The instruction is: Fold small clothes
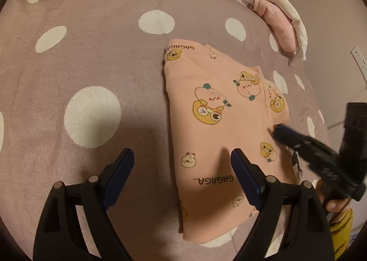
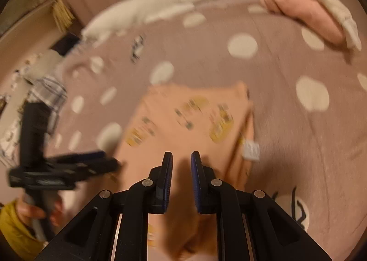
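Note:
A folded pink garment (image 1: 213,123) printed with cartoon ducks and "GAGAGA" lies flat on the dotted mauve bedspread (image 1: 91,54). My left gripper (image 1: 182,157) hovers wide open over the garment's near left edge, with nothing between its fingers. My right gripper (image 1: 278,130) reaches in from the right, its tips over the garment's right side. In the blurred right wrist view the garment (image 2: 183,128) lies below my right gripper (image 2: 182,157). Its jaws stand a narrow gap apart and pinch no cloth. The left gripper (image 2: 107,157) shows at the left, held by a hand in a yellow sleeve.
A pink and white folded pile (image 1: 282,24) sits at the bed's far right, also the pile (image 2: 307,15) in the right wrist view. A white goose plush (image 2: 160,8) lies along the far edge. A plaid cloth (image 2: 48,93) hangs at the left. A wall socket (image 1: 359,56) is at the right.

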Action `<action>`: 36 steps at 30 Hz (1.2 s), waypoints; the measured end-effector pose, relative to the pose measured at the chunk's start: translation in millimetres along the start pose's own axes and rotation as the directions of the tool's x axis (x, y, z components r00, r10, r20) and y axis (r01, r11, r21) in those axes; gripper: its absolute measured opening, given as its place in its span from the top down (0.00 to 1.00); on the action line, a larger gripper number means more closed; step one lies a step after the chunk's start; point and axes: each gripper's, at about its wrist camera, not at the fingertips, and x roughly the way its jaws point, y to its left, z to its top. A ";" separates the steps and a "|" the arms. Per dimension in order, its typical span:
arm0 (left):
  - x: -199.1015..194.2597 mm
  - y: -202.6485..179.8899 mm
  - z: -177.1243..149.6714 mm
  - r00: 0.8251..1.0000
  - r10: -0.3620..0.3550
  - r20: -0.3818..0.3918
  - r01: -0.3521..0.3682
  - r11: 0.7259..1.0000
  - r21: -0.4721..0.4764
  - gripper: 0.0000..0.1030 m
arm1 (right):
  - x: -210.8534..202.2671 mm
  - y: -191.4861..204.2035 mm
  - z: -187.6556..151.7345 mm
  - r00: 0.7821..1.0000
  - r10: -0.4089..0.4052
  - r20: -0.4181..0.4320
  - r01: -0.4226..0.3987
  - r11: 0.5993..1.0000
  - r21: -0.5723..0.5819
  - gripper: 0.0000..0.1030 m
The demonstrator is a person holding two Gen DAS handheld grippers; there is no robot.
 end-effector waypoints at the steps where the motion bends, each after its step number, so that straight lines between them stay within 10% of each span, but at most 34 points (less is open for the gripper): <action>1: 0.5 -0.4 -0.2 1.000 0.002 0.000 -0.002 1.000 0.002 0.16 | 7.2 -4.7 -2.9 0.999 -0.023 -0.024 0.024 1.000 0.009 0.85; 11: 4.5 -1.0 -0.9 1.000 0.003 -0.008 -0.003 1.000 0.004 0.16 | -3.2 -27.9 -10.2 0.998 0.066 -0.003 -0.065 0.991 0.115 0.85; 16: 6.2 -0.2 -0.8 1.000 -0.007 -0.013 0.007 1.000 -0.007 0.16 | -15.4 -43.0 -13.2 0.994 0.110 0.026 -0.113 0.973 0.200 0.54; 36: 28.5 -16.1 3.4 0.995 -0.094 -0.031 0.094 0.996 -0.002 0.16 | 18.5 -57.9 -11.1 0.980 0.196 -0.024 -0.181 0.941 0.286 0.54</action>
